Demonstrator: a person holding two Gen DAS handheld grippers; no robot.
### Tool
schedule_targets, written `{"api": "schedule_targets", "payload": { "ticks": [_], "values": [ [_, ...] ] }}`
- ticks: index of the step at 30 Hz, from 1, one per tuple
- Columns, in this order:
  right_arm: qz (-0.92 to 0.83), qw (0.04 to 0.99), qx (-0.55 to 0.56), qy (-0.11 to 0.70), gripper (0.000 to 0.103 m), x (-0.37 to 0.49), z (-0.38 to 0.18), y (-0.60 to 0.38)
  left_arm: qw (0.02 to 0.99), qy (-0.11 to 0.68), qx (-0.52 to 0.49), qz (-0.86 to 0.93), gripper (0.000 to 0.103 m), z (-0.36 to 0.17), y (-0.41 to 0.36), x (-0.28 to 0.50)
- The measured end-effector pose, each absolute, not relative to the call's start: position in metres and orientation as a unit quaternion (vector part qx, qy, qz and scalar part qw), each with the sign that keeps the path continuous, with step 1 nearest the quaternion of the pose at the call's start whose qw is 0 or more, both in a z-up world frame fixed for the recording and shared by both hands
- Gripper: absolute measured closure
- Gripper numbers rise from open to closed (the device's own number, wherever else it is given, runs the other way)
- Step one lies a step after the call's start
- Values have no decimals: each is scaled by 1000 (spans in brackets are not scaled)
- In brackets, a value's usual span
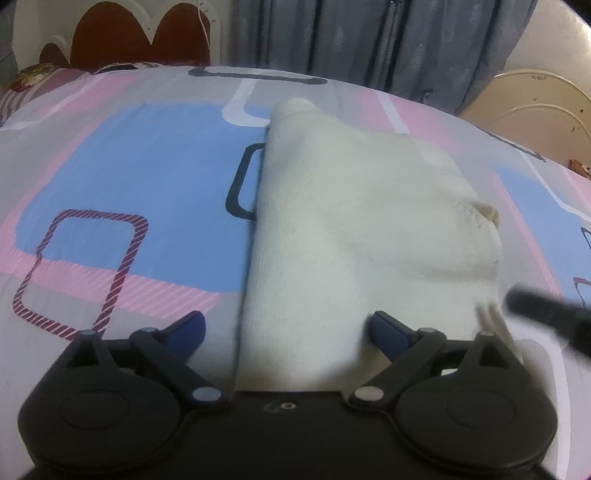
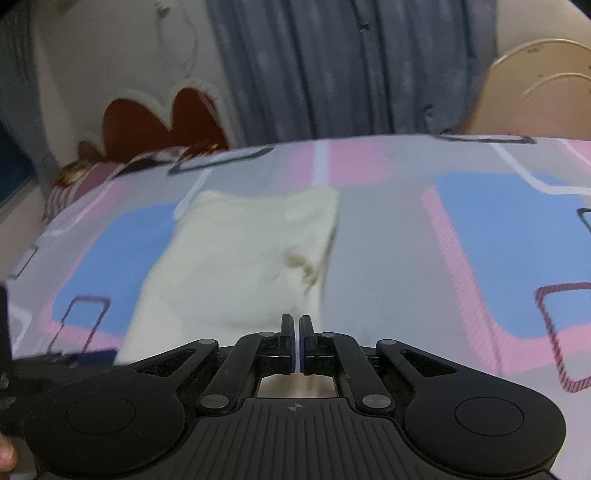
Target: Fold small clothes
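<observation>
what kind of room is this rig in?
Most likely a bedroom. The cream garment lies on a bed sheet with pink and blue blocks, a scalloped red headboard stands behind it, and grey curtains hang along the wall.

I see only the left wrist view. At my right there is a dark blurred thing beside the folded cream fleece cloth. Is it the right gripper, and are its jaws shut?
Observer: Yes. The right gripper has its jaws shut, and no cloth shows between them.
Operator: Where do its tips stand?
Observer: At the near right corner of the folded cream fleece cloth, where it meets the pink, blue and grey patterned bedsheet. I cannot tell whether they touch.
Operator: Is anything of the person visible?
Observer: Only what looks like a fingertip, at the lower left corner of the right wrist view.
</observation>
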State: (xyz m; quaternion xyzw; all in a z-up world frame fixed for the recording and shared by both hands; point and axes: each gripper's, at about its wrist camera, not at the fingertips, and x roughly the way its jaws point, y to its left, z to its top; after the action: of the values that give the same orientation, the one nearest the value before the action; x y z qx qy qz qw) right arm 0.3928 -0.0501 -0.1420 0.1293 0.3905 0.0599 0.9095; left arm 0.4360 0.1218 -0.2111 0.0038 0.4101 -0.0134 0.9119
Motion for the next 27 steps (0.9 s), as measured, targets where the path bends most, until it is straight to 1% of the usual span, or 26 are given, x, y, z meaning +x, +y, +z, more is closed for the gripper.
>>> {"api": "schedule_targets", "payload": {
  "ticks": [3, 6, 10, 11, 12, 13, 14, 21, 24, 27],
  "values": [
    [56, 896, 113, 426, 100, 394, -162, -43, 911, 413, 11, -7, 5, -211, 119, 436],
    [58, 900, 100, 421, 100, 391, -168, -40, 912, 410, 26, 1, 5, -210, 115, 434],
    [51, 900, 110, 419, 98, 389, -160, -41, 914, 401, 65, 9, 5, -207, 106, 428],
    [48, 901, 108, 418, 88, 388, -161, -40, 914, 398, 76, 9, 6, -206, 104, 426],
    [42, 899, 102, 423, 56, 386, -163, -38, 915, 395, 84, 8, 6, -206, 101, 424],
    [37, 896, 94, 432, 37, 385, -169, -35, 915, 392, 91, 6, 7, -206, 100, 423],
    [34, 896, 88, 433, 27, 383, -171, -34, 915, 391, 95, 4, 7, -205, 99, 421],
    [31, 902, 107, 417, 27, 370, -163, -40, 911, 395, 115, -12, 7, -199, 95, 411],
    [33, 897, 99, 429, 27, 371, -158, -40, 910, 399, 113, -12, 7, -193, 95, 407],
    [40, 894, 115, 431, 27, 366, -150, -45, 910, 403, 101, -13, 7, -184, 97, 398]
  ]
}}
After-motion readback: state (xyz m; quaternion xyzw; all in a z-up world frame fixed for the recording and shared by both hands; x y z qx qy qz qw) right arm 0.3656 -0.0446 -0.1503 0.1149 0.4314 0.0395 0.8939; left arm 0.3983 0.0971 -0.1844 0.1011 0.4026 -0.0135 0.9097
